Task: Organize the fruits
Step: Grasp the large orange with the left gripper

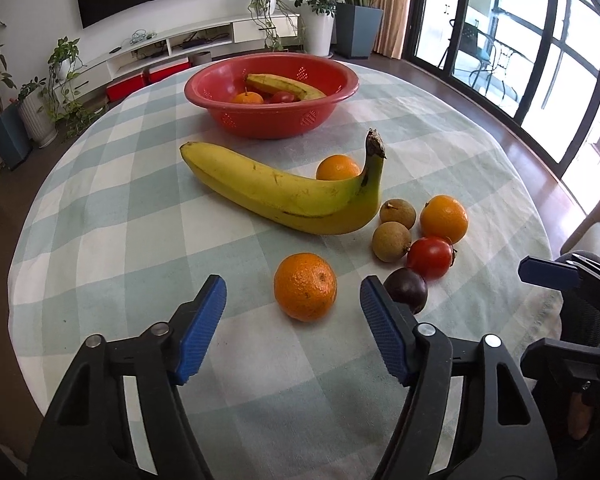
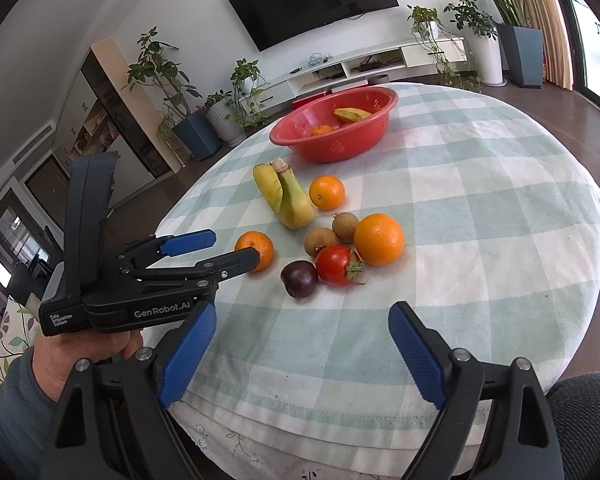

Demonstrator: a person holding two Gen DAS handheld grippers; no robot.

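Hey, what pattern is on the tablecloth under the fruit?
The tablecloth is a check of pale green and white squares, seen best in the right wrist view.

Orange half behind banana

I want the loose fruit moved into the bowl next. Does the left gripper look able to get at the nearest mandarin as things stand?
Probably yes. The left gripper has its jaws open on either side of the mandarin, pads not touching it. Nothing lies between them; the dark plum sits just beyond the right jaw.
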